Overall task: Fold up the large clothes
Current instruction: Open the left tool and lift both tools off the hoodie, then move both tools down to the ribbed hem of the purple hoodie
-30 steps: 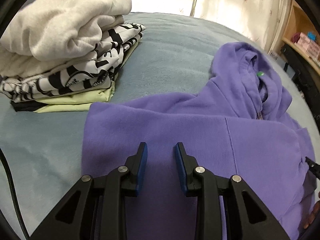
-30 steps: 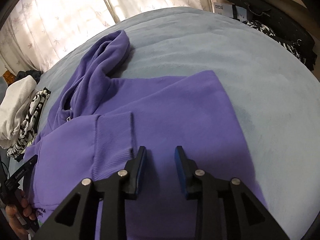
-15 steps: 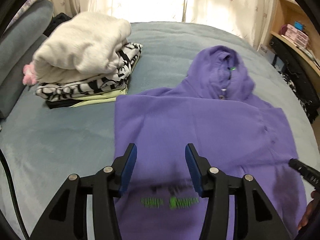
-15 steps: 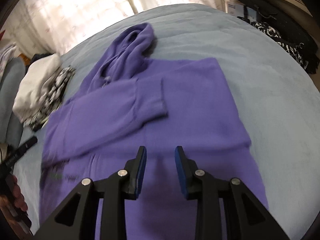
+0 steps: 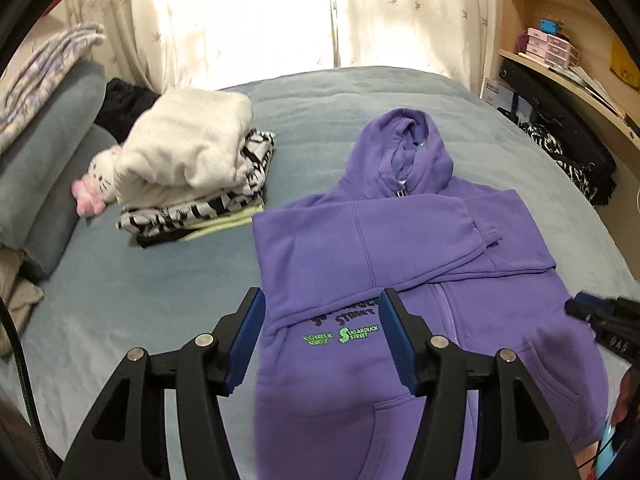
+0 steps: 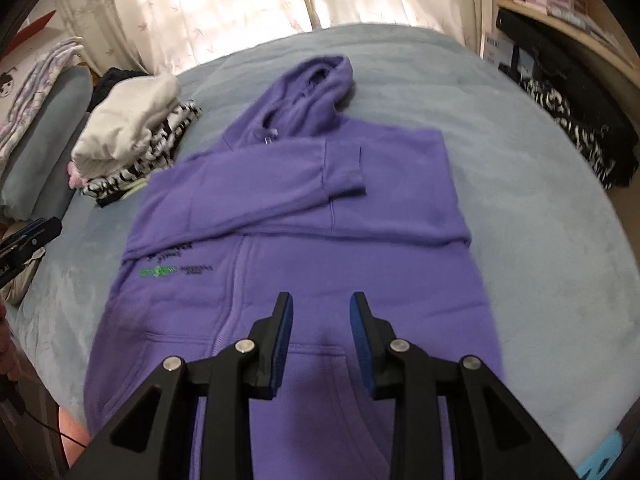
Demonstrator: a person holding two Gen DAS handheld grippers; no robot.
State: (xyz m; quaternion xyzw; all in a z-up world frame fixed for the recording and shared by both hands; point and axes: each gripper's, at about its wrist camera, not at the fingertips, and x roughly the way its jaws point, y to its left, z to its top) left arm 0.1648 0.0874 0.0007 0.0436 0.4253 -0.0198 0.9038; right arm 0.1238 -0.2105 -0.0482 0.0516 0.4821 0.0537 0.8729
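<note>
A purple zip hoodie (image 5: 404,248) lies flat on the bed, hood pointing away, both sleeves folded across its chest; it also shows in the right wrist view (image 6: 320,208). Green lettering (image 5: 340,336) sits on its left chest. My left gripper (image 5: 322,336) is wide open and empty, held above the hoodie's lower left part. My right gripper (image 6: 320,340) is open and empty, held above the lower front near the pocket. The right gripper's tip (image 5: 600,320) shows at the right edge of the left wrist view.
A stack of folded clothes (image 5: 196,176) with a white garment on top sits on the grey-blue bed (image 5: 140,292) left of the hoodie. Grey pillows (image 5: 40,168) lie at far left. Shelves and dark clothing (image 5: 568,152) stand at right. Curtains hang behind.
Both grippers have pulled back and risen from the hoodie, so the whole garment now shows. The left jaws have opened wider.
</note>
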